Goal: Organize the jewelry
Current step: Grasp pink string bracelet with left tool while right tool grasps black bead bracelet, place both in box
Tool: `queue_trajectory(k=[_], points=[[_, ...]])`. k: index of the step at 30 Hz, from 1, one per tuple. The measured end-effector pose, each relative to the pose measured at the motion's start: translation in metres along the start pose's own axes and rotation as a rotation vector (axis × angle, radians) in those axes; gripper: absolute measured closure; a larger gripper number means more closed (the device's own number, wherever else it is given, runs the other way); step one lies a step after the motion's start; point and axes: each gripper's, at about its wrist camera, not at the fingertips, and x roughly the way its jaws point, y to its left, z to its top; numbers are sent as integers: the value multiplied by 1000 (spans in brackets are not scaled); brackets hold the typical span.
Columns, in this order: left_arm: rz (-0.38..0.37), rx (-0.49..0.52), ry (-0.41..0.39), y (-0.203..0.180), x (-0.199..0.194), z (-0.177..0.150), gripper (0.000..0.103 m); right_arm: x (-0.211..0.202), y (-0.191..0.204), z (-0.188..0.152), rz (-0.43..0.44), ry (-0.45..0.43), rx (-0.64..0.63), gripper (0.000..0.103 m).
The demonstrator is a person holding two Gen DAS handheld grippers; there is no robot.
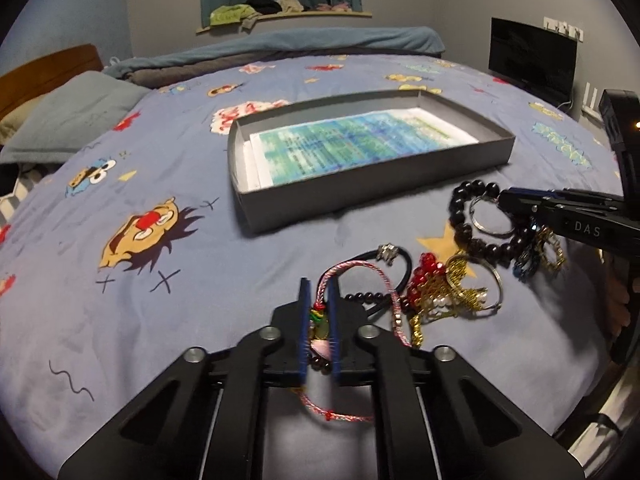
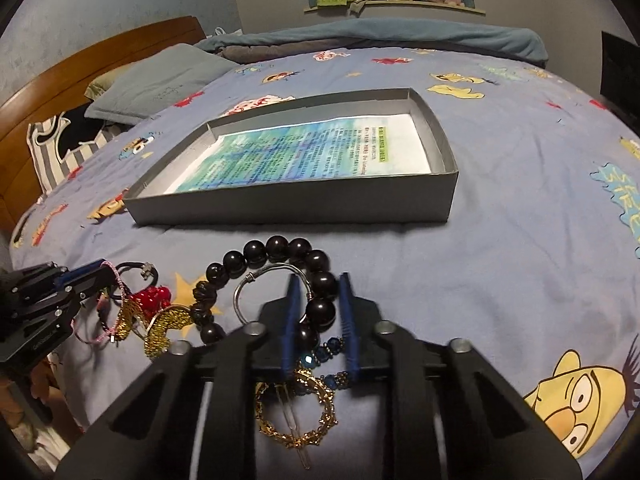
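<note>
Your left gripper (image 1: pixel 319 292) is clenched on the pink cord bracelet (image 1: pixel 362 276), its blue pads pressed close with the cord and small colored beads caught between them; the cord loops out ahead of the tips and trails back under the tool. Your right gripper (image 2: pixel 319 292) stands with its jaws apart, straddling the black bead bracelet (image 2: pixel 276 250), two large beads sitting between the pads; whether the pads touch those beads is hard to judge from this angle, but they are not closed on them. The rest of the jewelry lies heaped on the blue cartoon bedsheet (image 1: pixel 120 288) between your two tools, just in front of the grey box (image 2: pixel 288 204), which holds only a printed sheet. The right wrist view alone shows the gold ring-shaped hair clip (image 2: pixel 296 412) and blue crystal bracelet (image 2: pixel 328 346) lying under your right tool. The left wrist view alone shows the pink cord's grip point.
</note>
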Motion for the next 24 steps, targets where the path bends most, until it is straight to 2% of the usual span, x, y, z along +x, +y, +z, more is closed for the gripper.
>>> queue_trajectory(k=[6, 13, 19, 24], points=[[24, 28, -83, -6, -17, 7, 97, -11, 4, 1, 15, -38, -11, 89], [36, 47, -166, -9, -38, 30, 97, -41, 27, 14, -25, -165, -151, 89], [15, 39, -208, -6, -48, 62, 97, -58, 29, 36, -25, -202, -195, 89], [-8, 10, -204, 5, -40, 92, 97, -69, 21, 64, -8, -221, -171, 89]])
